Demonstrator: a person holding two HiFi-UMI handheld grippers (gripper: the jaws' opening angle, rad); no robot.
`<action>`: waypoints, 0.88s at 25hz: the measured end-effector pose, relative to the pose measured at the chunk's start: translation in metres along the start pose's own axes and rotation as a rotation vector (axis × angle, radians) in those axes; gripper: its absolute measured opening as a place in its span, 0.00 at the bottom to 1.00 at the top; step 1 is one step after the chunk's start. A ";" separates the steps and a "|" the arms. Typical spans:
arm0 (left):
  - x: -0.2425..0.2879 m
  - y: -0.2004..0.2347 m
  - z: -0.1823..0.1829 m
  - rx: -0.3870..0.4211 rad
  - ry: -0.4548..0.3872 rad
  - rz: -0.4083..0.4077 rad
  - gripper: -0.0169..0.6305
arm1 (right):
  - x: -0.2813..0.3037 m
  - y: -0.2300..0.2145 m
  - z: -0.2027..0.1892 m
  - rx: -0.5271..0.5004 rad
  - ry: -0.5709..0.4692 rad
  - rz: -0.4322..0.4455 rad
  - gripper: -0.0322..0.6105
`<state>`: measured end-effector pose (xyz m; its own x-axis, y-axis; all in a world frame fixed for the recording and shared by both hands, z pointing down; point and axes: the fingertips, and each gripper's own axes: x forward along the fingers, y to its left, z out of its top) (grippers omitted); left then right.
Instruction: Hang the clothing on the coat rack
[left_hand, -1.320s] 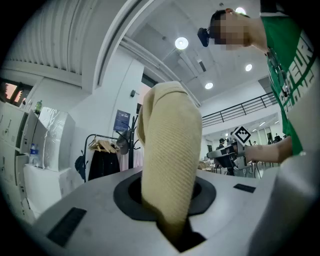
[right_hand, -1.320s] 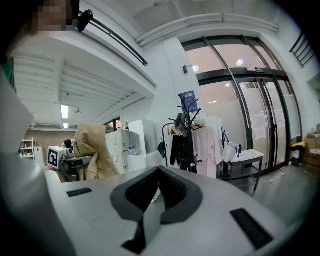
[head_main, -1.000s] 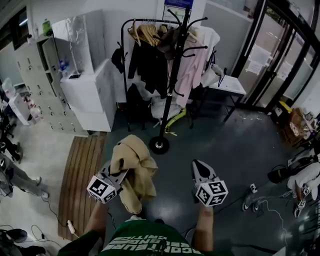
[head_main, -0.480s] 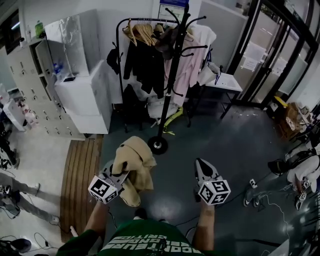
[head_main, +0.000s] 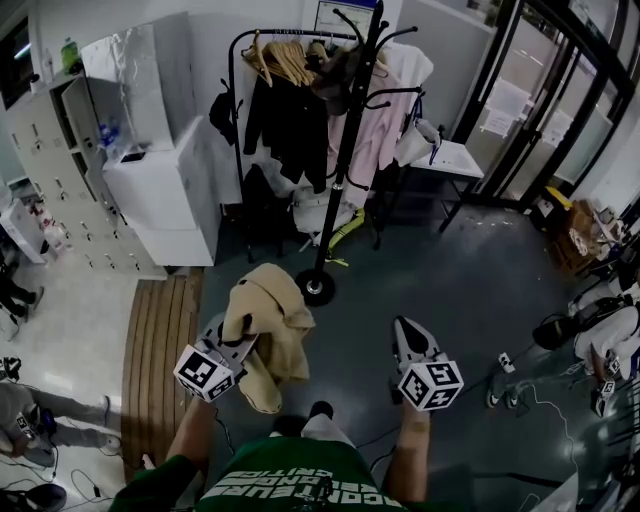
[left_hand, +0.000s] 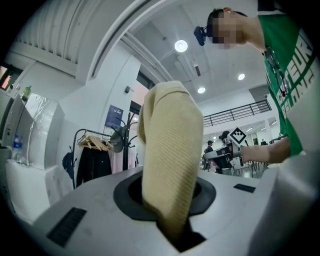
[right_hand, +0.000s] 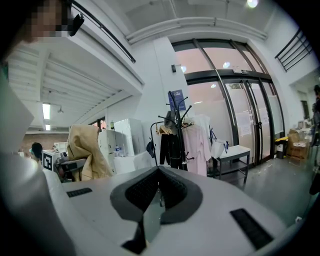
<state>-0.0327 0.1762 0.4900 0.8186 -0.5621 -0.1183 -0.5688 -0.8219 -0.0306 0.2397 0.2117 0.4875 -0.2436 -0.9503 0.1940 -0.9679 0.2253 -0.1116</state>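
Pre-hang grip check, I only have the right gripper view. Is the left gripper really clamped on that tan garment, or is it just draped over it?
Observer: Clamped. In the left gripper view the tan garment runs down into the slot between the jaws of the left gripper, pinched there.
Operator: Where does the rack's foot sit? The gripper body hides it for me.
Observer: In the head view the coat rack stands on a round base on the floor, straight ahead, just past the garment.
Operator: Anything on the floor on the left?
Observer: A wooden slatted mat lies there, left of the left gripper.
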 end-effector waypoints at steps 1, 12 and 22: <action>0.001 0.003 0.000 -0.004 -0.002 0.003 0.13 | 0.002 -0.001 0.001 -0.001 0.000 0.000 0.06; 0.040 0.045 -0.003 0.022 -0.005 0.030 0.13 | 0.072 -0.023 0.019 -0.003 -0.031 0.045 0.06; 0.106 0.101 0.006 0.064 0.010 0.039 0.14 | 0.160 -0.057 0.067 -0.004 -0.076 0.101 0.06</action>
<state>-0.0036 0.0338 0.4688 0.7963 -0.5947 -0.1105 -0.6039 -0.7920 -0.0897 0.2606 0.0324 0.4594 -0.3350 -0.9361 0.1073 -0.9387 0.3218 -0.1233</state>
